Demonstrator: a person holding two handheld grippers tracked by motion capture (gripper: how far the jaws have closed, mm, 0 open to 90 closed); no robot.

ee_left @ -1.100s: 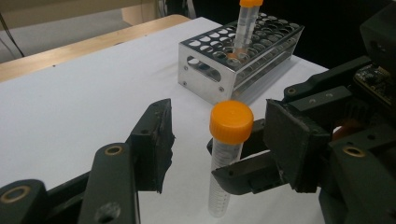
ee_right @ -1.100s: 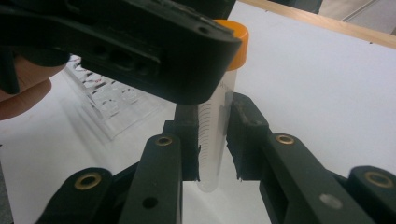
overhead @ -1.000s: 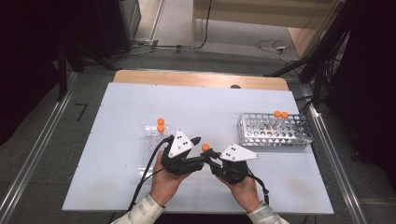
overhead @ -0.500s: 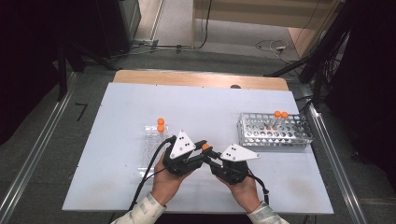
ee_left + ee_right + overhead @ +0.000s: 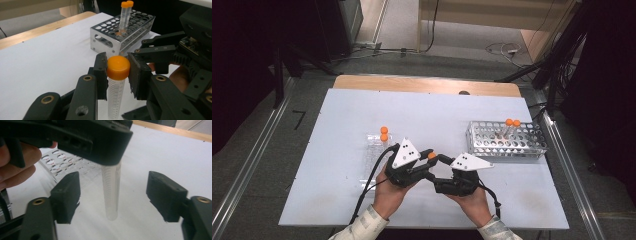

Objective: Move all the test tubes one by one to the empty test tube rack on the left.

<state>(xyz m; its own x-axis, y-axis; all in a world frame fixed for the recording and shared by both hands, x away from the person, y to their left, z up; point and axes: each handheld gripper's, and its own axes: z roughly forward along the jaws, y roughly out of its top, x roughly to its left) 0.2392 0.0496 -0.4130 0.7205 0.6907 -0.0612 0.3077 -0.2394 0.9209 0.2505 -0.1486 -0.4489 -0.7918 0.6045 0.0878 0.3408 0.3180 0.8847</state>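
A clear graduated tube with an orange cap [image 5: 118, 67] hangs upright a little above the white table [image 5: 337, 200]. My left gripper [image 5: 117, 72] is shut on that cap, one pad on each side. In the high view the cap [image 5: 431, 156] shows between the two hands near the front middle. My right gripper [image 5: 115, 195] is open. Its jaws have just been opening, and the tube's body [image 5: 111, 182] stands between them with a gap on both sides. The left gripper's body hides the cap in the right gripper view.
A metal tube rack [image 5: 504, 142] stands at the right with two orange-capped tubes [image 5: 512, 124] in its far row. A clear plastic rack [image 5: 374, 150] with two capped tubes [image 5: 384, 133] lies left of my hands. The wooden table edge [image 5: 427, 84] runs along the back.
Both hands have kept their place, and the orange cap stays between the two grippers. Jaw movement is too small to make out in the high view.
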